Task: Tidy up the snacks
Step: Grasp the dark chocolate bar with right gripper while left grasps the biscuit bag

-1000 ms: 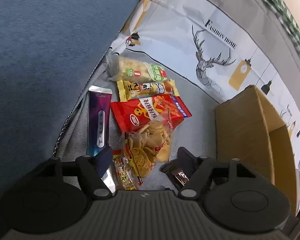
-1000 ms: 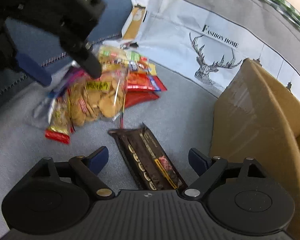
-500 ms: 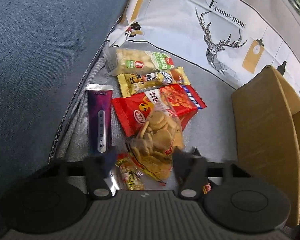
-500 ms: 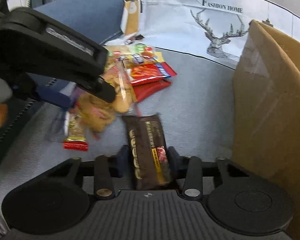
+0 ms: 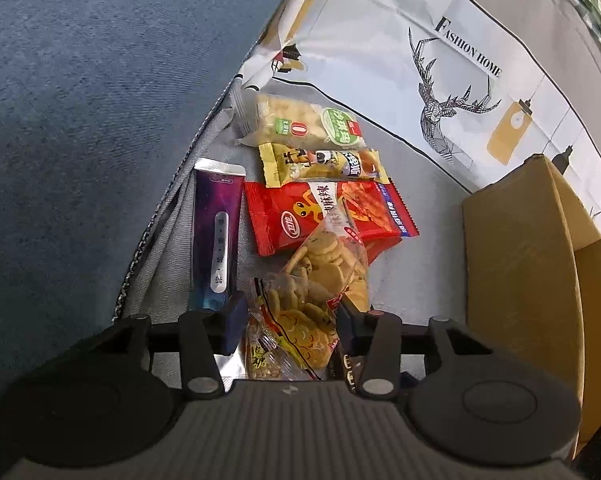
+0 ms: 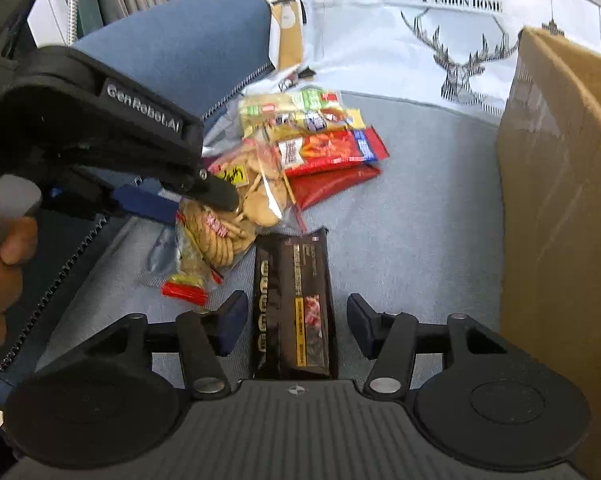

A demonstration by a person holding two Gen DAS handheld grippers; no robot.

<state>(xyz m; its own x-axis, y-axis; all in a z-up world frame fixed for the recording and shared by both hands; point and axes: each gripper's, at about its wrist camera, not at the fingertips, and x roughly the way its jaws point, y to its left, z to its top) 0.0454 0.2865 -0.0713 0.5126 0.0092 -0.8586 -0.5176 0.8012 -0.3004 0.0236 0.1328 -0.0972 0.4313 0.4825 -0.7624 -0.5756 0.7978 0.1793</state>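
A clear bag of round biscuits (image 5: pixel 320 272) lies between the fingers of my left gripper (image 5: pixel 292 320), whose closing pads press its sides. The right wrist view shows the same bag (image 6: pixel 236 216) held by those fingers (image 6: pixel 220 196). My right gripper (image 6: pixel 296 320) straddles a dark brown snack packet (image 6: pixel 292 300) lying on the grey seat. Its jaws are opening, with a gap on each side of the packet. Behind lie a red packet (image 5: pixel 300 216), a yellow packet (image 5: pixel 320 164), a green-labelled clear packet (image 5: pixel 300 124) and a purple packet (image 5: pixel 216 240).
An open cardboard box (image 6: pixel 560 200) stands at the right on the grey seat (image 6: pixel 420 220). A blue cushion (image 5: pixel 80 120) rises on the left and a deer-print cushion (image 5: pixel 440 80) at the back. A small red-ended sweet packet (image 6: pixel 184 286) lies under the biscuit bag. A hand (image 6: pixel 0 240) grips the left tool.
The left fingers came together onto the biscuit bag. The right fingers closed in around the dark packet, then spread apart again, and the right view rolled.
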